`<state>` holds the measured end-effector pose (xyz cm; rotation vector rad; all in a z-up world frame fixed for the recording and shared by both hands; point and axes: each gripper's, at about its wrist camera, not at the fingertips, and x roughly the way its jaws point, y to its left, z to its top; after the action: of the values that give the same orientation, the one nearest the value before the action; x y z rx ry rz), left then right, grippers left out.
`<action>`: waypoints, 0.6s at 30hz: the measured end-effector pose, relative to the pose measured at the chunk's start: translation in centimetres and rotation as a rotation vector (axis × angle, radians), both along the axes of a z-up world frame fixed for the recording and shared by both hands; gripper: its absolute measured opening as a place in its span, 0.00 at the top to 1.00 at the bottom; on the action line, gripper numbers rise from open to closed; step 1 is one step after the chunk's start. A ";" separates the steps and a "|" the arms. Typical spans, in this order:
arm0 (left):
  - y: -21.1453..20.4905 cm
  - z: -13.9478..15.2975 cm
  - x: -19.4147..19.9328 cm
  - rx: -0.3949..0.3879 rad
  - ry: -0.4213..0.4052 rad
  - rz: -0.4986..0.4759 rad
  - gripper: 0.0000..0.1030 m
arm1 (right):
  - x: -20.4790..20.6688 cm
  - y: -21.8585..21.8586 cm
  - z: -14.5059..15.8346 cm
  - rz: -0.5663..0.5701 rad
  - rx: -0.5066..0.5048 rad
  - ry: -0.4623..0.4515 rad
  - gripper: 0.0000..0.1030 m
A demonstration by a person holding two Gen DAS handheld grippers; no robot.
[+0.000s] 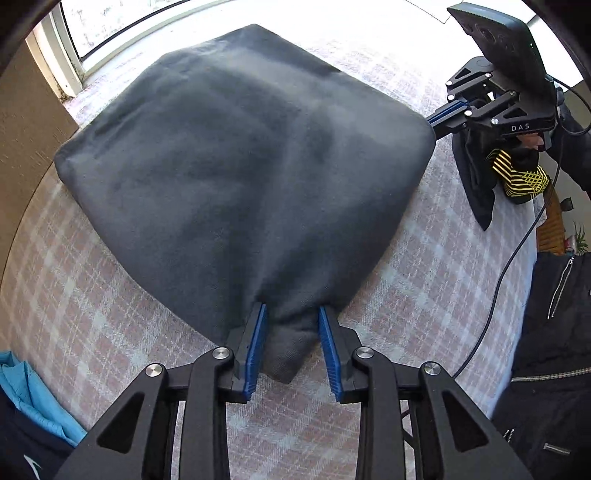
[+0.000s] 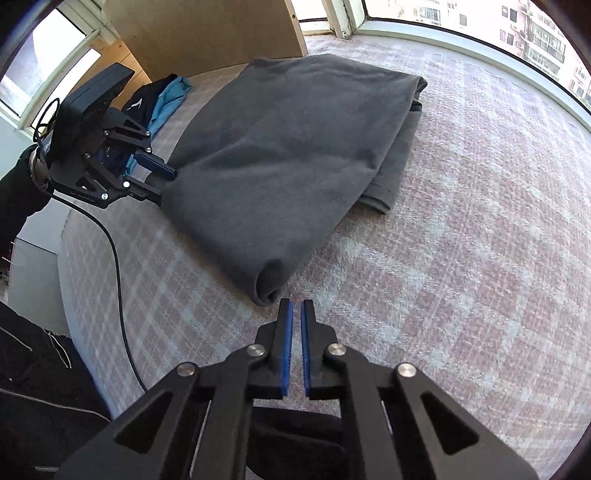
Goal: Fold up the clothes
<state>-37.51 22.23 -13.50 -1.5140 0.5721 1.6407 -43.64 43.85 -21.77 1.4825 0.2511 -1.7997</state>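
A grey garment (image 1: 240, 166) lies folded on the pink plaid bed cover (image 1: 92, 314). My left gripper (image 1: 292, 325) points steeply down at the garment's near corner. That bunched corner fills the gap between its blue pads, which press on it from both sides. The right wrist view shows the left gripper (image 2: 168, 184) clamped over the same garment (image 2: 280, 155) at its left edge. My right gripper (image 2: 296, 314) is shut with nothing between its pads, just short of the garment's rolled near corner. From the left wrist view, the right gripper (image 1: 437, 122) sits by the garment's right corner.
A blue garment (image 2: 170, 99) and dark clothes lie by the wooden board (image 2: 207, 33). A black cloth with yellow stripes (image 1: 517, 177) hangs beyond the right gripper. A black cable (image 2: 118, 277) trails over the bed cover (image 2: 461, 240). A person's black zippered jacket (image 1: 554, 332) is at the edge.
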 end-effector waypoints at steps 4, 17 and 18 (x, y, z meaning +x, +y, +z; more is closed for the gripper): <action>-0.2 -0.1 0.0 -0.001 0.001 0.009 0.72 | 0.5 -0.7 0.3 0.016 -0.008 0.009 0.95; -0.6 -0.4 0.7 -0.014 0.022 0.004 0.72 | -0.3 -2.6 0.6 0.039 0.028 -0.010 0.91; -0.7 -0.3 0.7 -0.016 0.023 0.003 0.72 | -0.5 -2.7 0.5 0.036 0.023 -0.018 0.91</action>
<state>-36.85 21.57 -13.83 -1.5097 0.5965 1.6614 -44.12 41.13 -21.25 1.5003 0.2894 -1.7596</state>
